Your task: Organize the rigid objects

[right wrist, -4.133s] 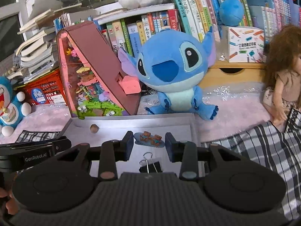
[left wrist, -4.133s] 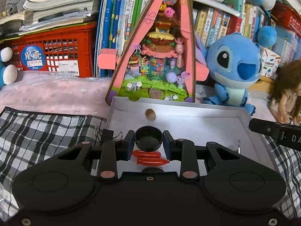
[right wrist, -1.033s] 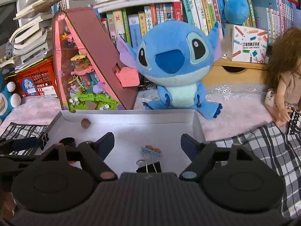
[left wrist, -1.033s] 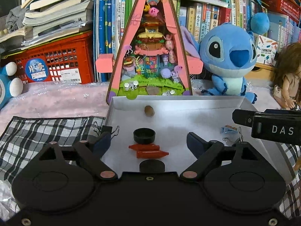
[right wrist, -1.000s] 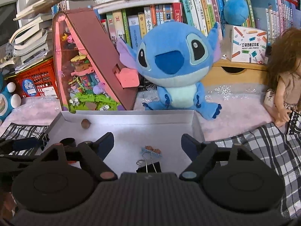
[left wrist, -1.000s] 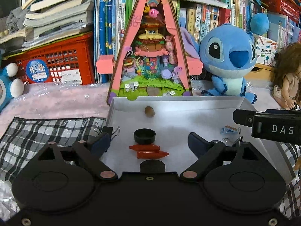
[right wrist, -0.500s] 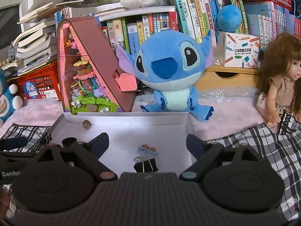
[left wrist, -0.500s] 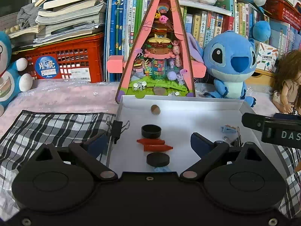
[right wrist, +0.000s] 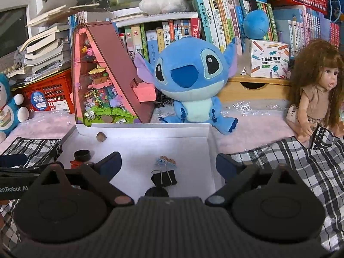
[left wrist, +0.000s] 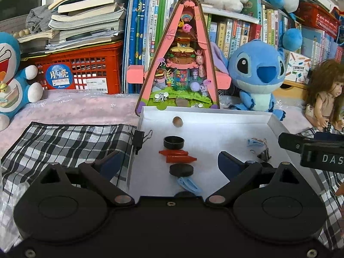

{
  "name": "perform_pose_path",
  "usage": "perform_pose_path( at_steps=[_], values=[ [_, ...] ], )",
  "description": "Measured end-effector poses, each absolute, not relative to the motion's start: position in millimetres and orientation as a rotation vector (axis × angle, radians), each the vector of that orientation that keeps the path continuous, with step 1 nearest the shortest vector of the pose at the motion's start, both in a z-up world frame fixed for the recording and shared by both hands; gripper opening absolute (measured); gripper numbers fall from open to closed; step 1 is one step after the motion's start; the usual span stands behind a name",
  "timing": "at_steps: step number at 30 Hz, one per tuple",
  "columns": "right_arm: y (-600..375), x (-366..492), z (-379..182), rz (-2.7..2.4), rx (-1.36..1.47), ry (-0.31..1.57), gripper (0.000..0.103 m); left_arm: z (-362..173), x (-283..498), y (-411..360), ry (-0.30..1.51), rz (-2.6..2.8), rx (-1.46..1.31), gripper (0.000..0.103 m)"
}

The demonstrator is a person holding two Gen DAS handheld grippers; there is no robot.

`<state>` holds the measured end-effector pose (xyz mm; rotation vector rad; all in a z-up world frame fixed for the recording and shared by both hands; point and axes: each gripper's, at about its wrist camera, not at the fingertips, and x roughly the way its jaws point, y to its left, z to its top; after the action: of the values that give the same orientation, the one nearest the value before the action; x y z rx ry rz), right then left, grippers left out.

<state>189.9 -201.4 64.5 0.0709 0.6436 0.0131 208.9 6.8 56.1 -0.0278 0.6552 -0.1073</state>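
Observation:
A shallow white box (left wrist: 215, 133) (right wrist: 163, 138) holds small items. In the left wrist view a black ring cap (left wrist: 173, 142), two red pieces (left wrist: 178, 156), a black disc (left wrist: 181, 170), a blue clip (left wrist: 189, 184) and a brown bead (left wrist: 177, 122) lie in it. A blue charm (right wrist: 166, 161) and a black binder clip (right wrist: 163, 179) lie in front of the right gripper. My left gripper (left wrist: 169, 163) is open and empty above the box's near edge. My right gripper (right wrist: 168, 163) is open and empty.
A black binder clip (left wrist: 138, 139) sits on the box's left wall. A checked cloth (left wrist: 64, 142) lies left and right (right wrist: 301, 161). Behind stand a pink triangular toy house (left wrist: 182, 64), a Stitch plush (right wrist: 193, 79), a doll (right wrist: 316, 90), a red crate (left wrist: 81, 68) and books.
Both grippers have opened wide, let go of the black ring cap and the blue charm, and pulled back and up from the box. The items now lie in the box.

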Motion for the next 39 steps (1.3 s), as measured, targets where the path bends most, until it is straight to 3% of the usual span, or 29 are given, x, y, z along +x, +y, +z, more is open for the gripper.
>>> perform_pose_path(
  at_steps=[15,39],
  values=[
    [-192,124,64,-0.002,0.012,0.561,0.103,54,133,14,0.569,-0.103,-0.015,0.096],
    [-181,74,27,-0.017,-0.009,0.605,0.103,15,89,9,0.637,-0.104,0.032,0.096]
  ],
)
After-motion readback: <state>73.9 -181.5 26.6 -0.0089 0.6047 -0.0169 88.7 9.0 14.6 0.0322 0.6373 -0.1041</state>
